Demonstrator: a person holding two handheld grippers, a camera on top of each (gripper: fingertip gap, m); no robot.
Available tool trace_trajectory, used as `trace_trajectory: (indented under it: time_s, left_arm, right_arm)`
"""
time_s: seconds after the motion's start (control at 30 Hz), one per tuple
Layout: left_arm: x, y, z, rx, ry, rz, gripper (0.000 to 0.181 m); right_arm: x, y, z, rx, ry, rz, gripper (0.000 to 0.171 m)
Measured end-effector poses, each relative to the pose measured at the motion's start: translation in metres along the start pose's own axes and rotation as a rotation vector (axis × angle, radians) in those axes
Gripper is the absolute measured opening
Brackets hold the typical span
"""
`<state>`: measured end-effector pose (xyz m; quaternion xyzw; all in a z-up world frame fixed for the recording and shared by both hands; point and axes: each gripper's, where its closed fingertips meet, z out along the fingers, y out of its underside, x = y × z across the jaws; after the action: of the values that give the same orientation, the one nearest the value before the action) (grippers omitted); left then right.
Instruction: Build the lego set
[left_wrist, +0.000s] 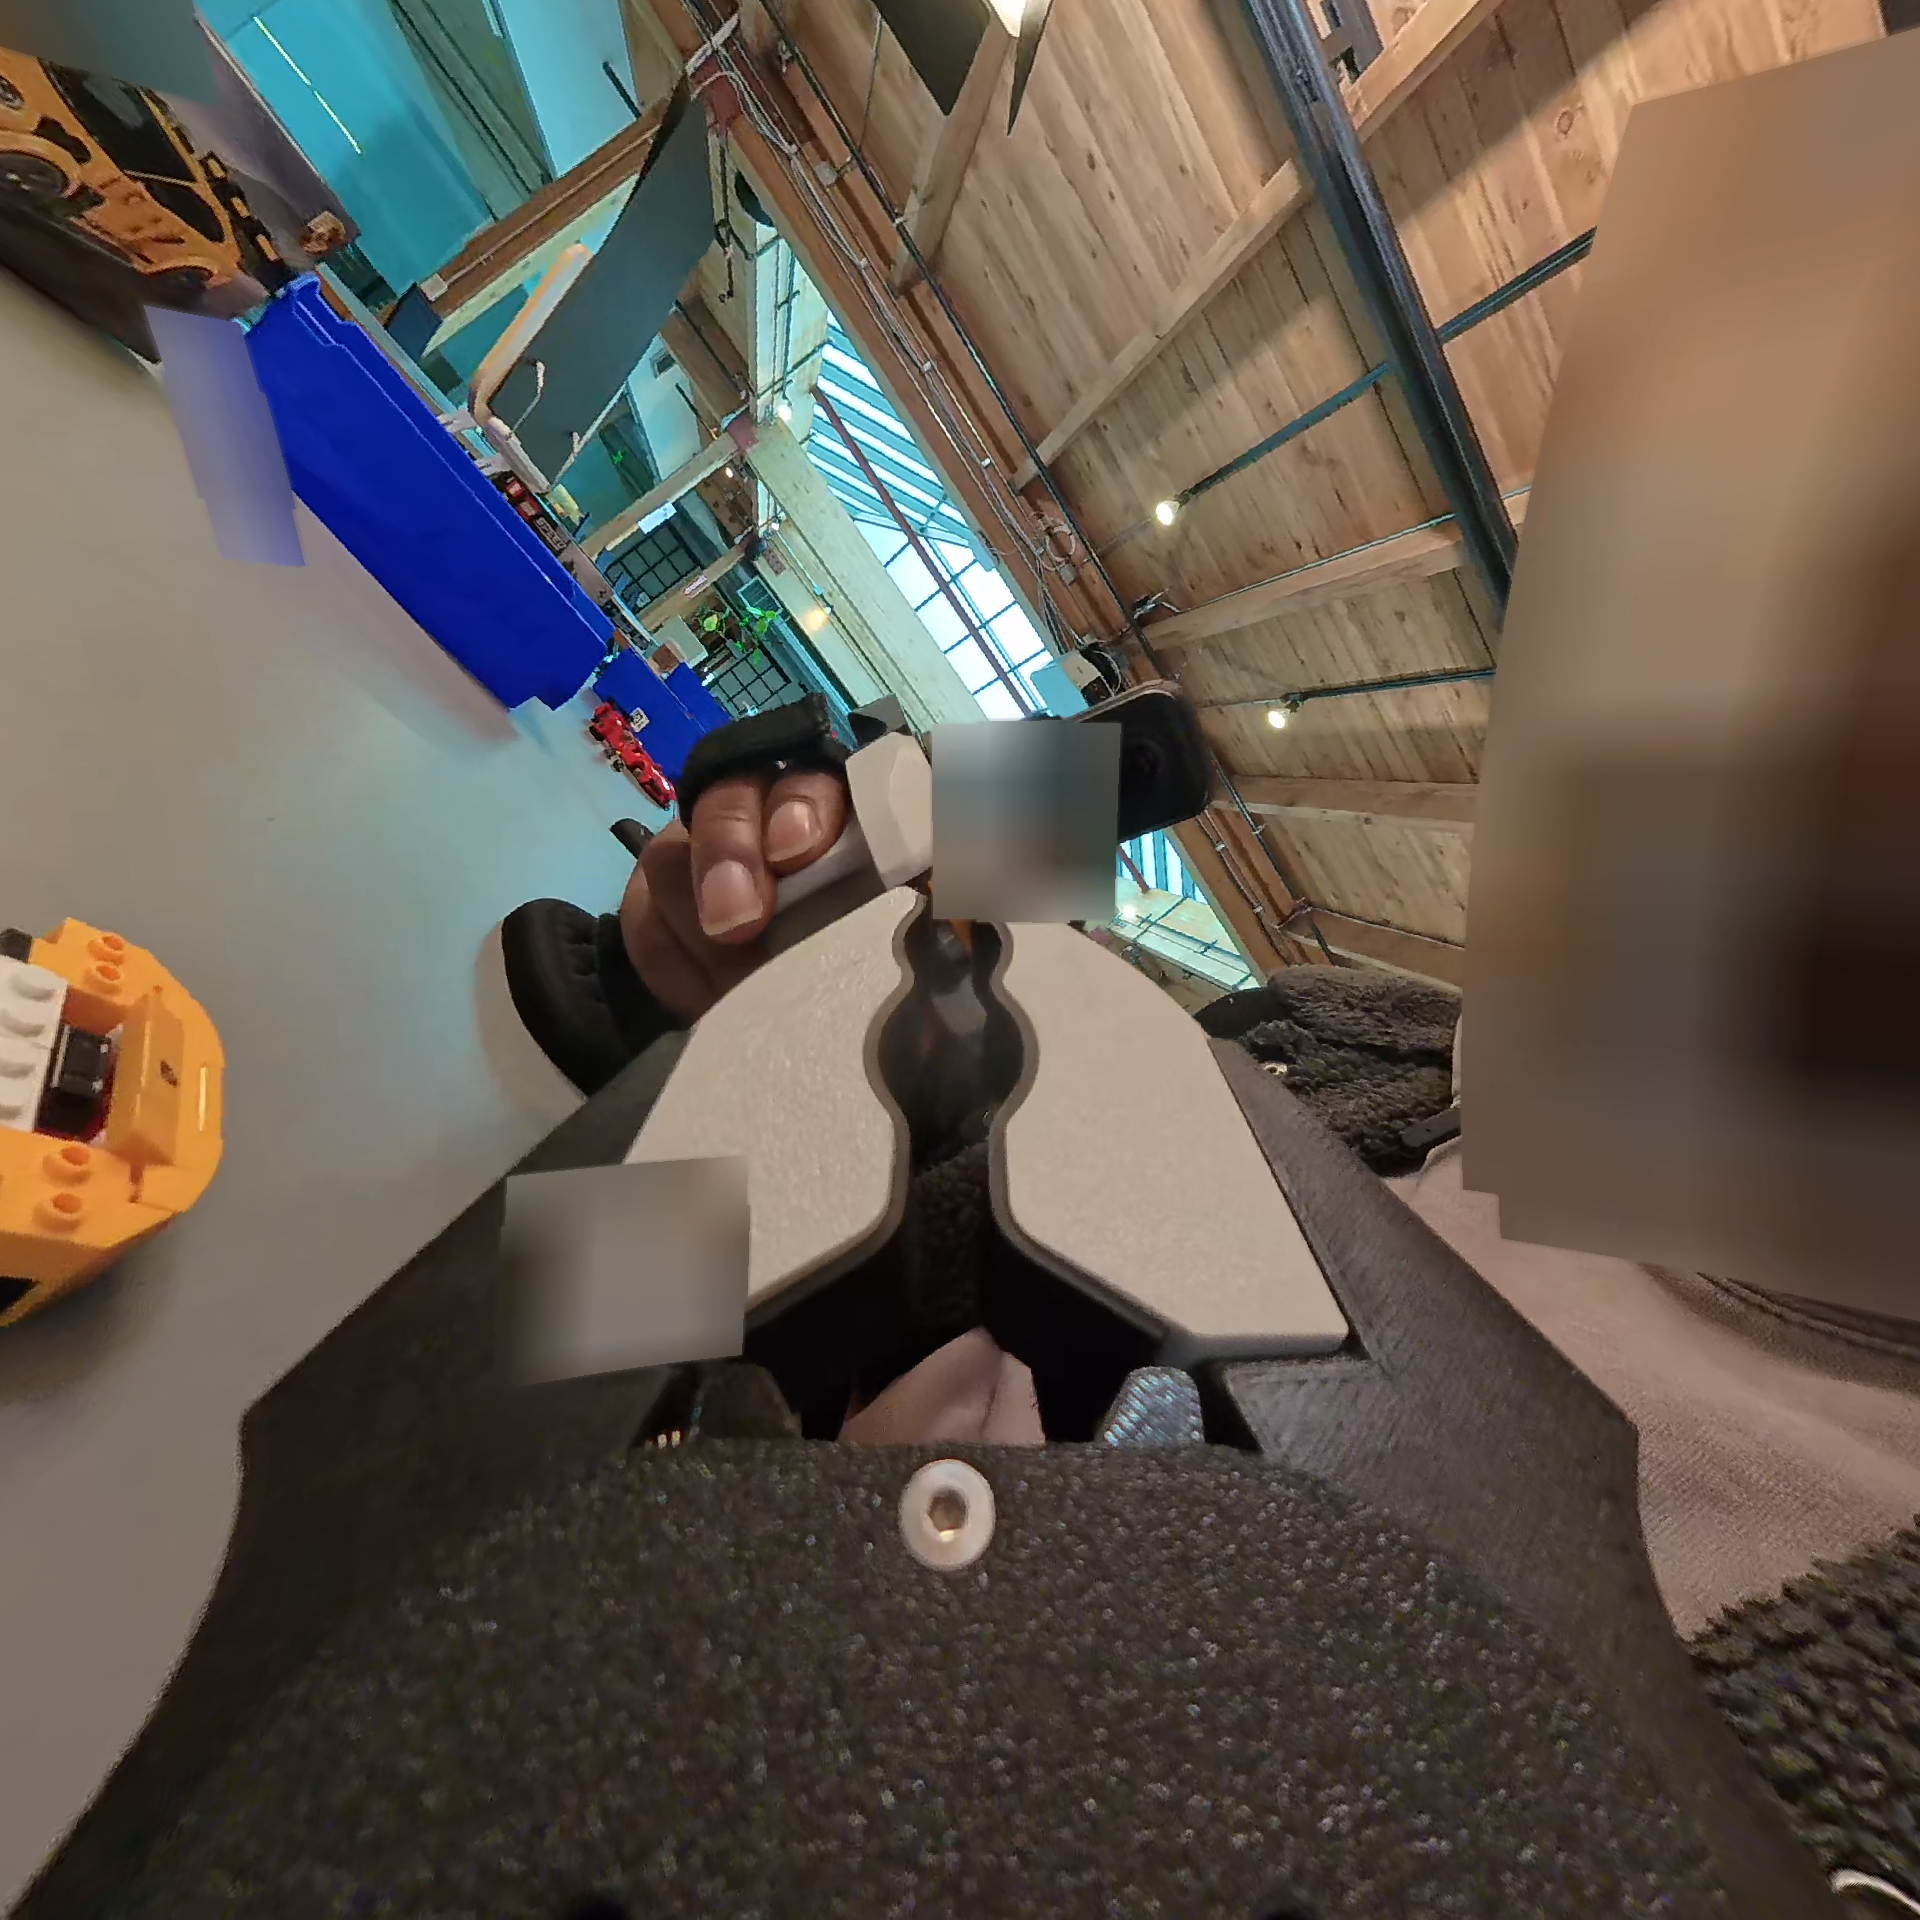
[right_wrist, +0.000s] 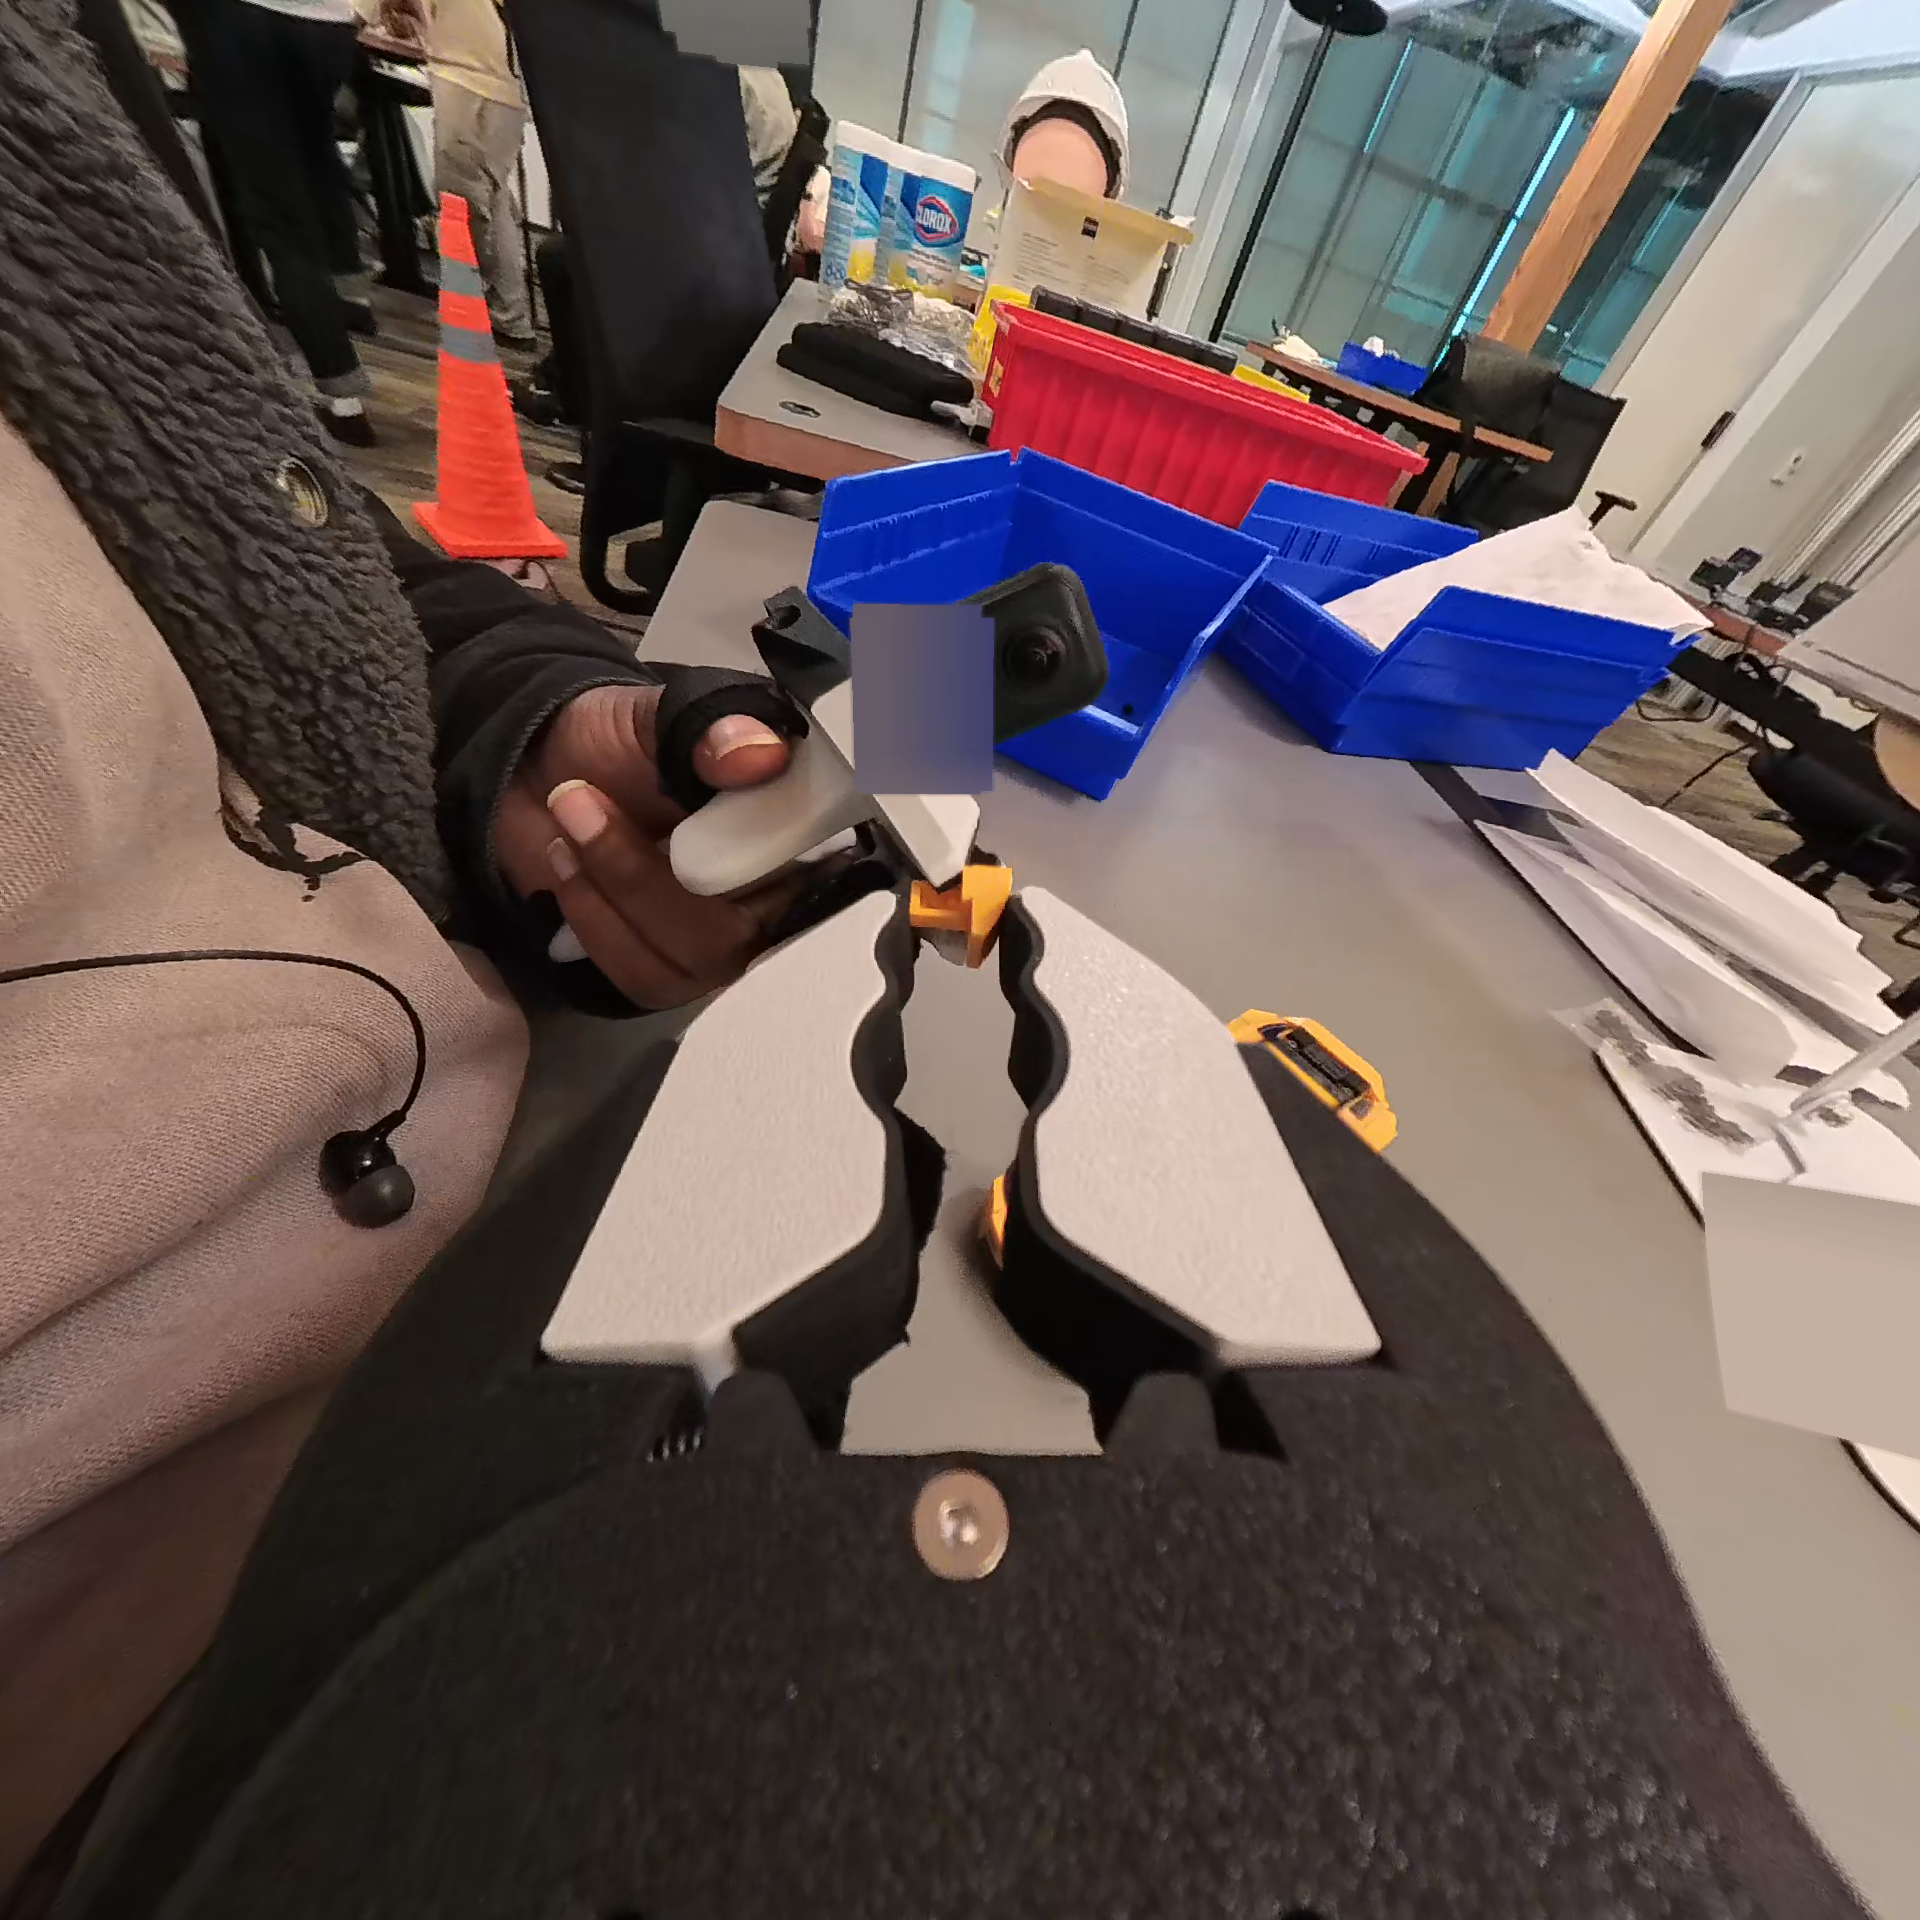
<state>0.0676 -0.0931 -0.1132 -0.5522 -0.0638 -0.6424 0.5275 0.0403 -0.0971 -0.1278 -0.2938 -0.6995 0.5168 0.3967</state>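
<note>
The two grippers meet tip to tip above the grey table (right_wrist: 1299, 883). My right gripper (right_wrist: 961, 920) is shut on a small orange lego piece (right_wrist: 982, 904) at its fingertips. The left gripper's white fingers (right_wrist: 930, 826) come in from the upper left and press on the same piece. In the left wrist view my left gripper (left_wrist: 948, 930) is closed to a narrow gap, with a dark and orange bit (left_wrist: 951, 940) between the tips; a blur patch hides the contact. A partly built orange lego car (left_wrist: 94, 1101) lies on the table, also behind the right finger (right_wrist: 1320, 1075).
Blue bins (right_wrist: 1039, 582) and a red bin (right_wrist: 1164, 426) stand at the table's far side. Paper sheets (right_wrist: 1714, 935) lie at the right. A lego box (left_wrist: 104, 177) and red lego parts (left_wrist: 629, 748) sit farther off. The person's body is close on the left. My left and right fingertips are right by each other.
</note>
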Motion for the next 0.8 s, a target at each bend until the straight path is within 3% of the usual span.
trace_trajectory:
  time_s: [0.03, 0.2, 0.27, 0.4, 0.57, 0.8]
  left_arm:
    - [-0.001, -0.001, 0.000, 0.005, -0.002, -0.010, 0.007]
    - [-0.009, -0.002, -0.003, 0.012, -0.052, -0.032, 0.007]
    - [-0.013, -0.003, -0.005, -0.011, -0.120, 0.029, 0.016]
    - [-0.013, -0.006, -0.011, -0.139, -0.294, 0.305, 0.019]
    - [-0.014, 0.000, -0.019, -0.452, -0.458, 0.740, 0.016]
    - [-0.020, 0.017, -0.017, -0.631, -0.450, 0.878, 0.010]
  right_arm:
    - [0.000, 0.001, 0.000, -0.008, 0.005, 0.001, 0.016]
    - [0.002, 0.008, -0.001, -0.060, 0.019, 0.009, 0.016]
    - [0.003, 0.008, -0.002, -0.070, 0.019, 0.015, 0.016]
    - [-0.007, 0.011, -0.004, -0.095, -0.066, 0.076, 0.016]
    - [-0.012, 0.014, -0.007, -0.063, -0.165, 0.210, 0.016]
    - [-0.021, 0.020, -0.004, -0.111, -0.191, 0.191, 0.016]
